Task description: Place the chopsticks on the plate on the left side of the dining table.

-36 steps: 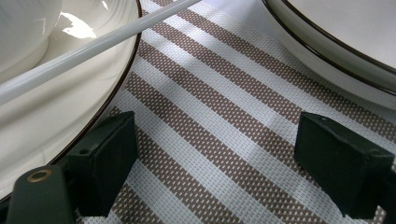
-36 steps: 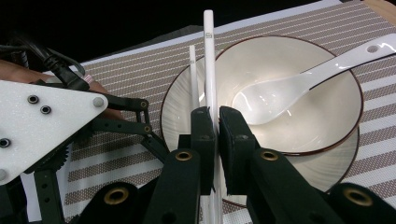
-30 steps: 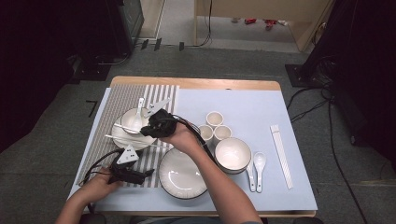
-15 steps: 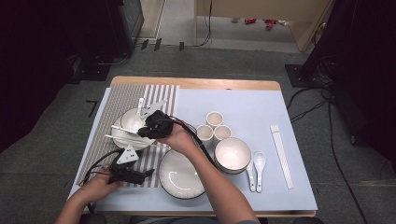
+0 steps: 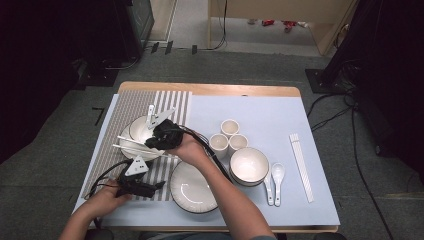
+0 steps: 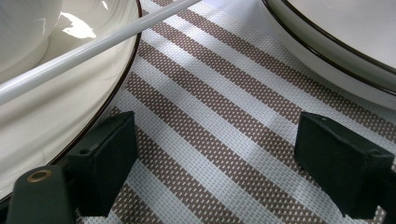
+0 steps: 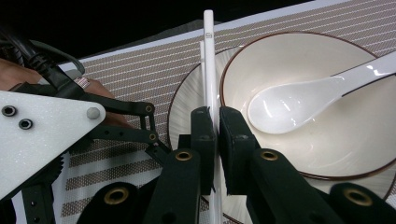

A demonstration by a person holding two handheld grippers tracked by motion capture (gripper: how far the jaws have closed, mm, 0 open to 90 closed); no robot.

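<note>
Looking down from the high view, I have the right gripper (image 5: 156, 141) over the left plate (image 5: 131, 151), clamped on a white chopstick (image 5: 131, 142) lying across it, beside the bowl (image 5: 141, 127) with the spoon; the left gripper (image 5: 159, 184) rests just nearside of that plate. In the left gripper view its jaws stand wide, nothing between. In the right gripper view the pads pinch the chopstick (image 7: 209, 70); I'd keep it level and lift slowly.

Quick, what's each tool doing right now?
Left tool: open, holding nothing, over the striped mat.
Right tool: shut on the white chopsticks.
</note>
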